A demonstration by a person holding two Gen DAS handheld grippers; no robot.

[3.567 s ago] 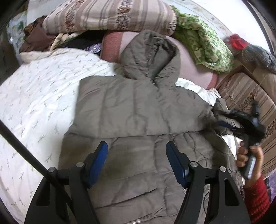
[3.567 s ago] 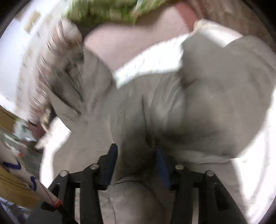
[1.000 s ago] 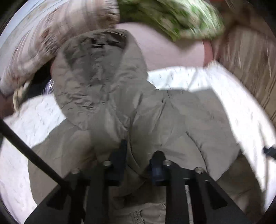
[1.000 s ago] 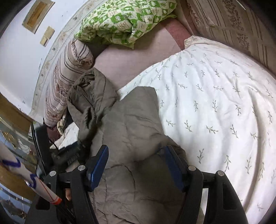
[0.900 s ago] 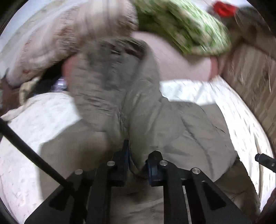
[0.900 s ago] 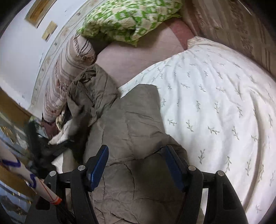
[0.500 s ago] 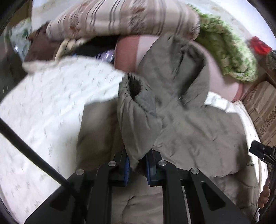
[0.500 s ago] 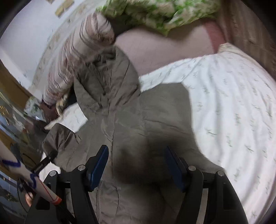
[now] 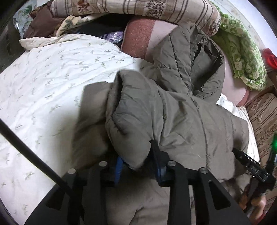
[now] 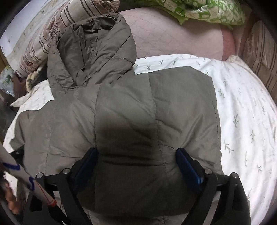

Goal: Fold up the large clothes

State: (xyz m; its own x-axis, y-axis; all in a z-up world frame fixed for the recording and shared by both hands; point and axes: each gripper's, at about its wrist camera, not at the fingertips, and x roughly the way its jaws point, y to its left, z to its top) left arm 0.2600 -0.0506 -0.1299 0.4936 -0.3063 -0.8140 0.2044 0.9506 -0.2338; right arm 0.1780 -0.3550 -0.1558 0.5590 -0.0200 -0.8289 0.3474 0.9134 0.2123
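A grey-olive hooded puffer jacket point(image 9: 187, 124) lies on a white bed sheet point(image 9: 52, 90), its hood point(image 9: 187, 57) towards the pillows. My left gripper point(image 9: 136, 164) is shut on the jacket's left sleeve point(image 9: 131, 114), which is lifted and folded over the jacket's body. In the right wrist view the jacket point(image 10: 124, 110) fills the middle, with its right side folded in. My right gripper point(image 10: 136, 162) is open, its jaws wide apart and pressing on the folded jacket. The right gripper also shows at the left wrist view's lower right edge point(image 9: 251, 169).
A striped pillow point(image 9: 138, 8), a green patterned quilt point(image 9: 242, 57) and a pink bolster point(image 10: 181, 32) lie at the head of the bed. Dark clothes point(image 9: 43, 22) are piled at the far left. A striped headboard panel point(image 10: 259, 52) runs along the right.
My left gripper took hold of the left sleeve and carried it over the jacket's body. My right gripper let go of the right side, opened, and came down onto the folded jacket.
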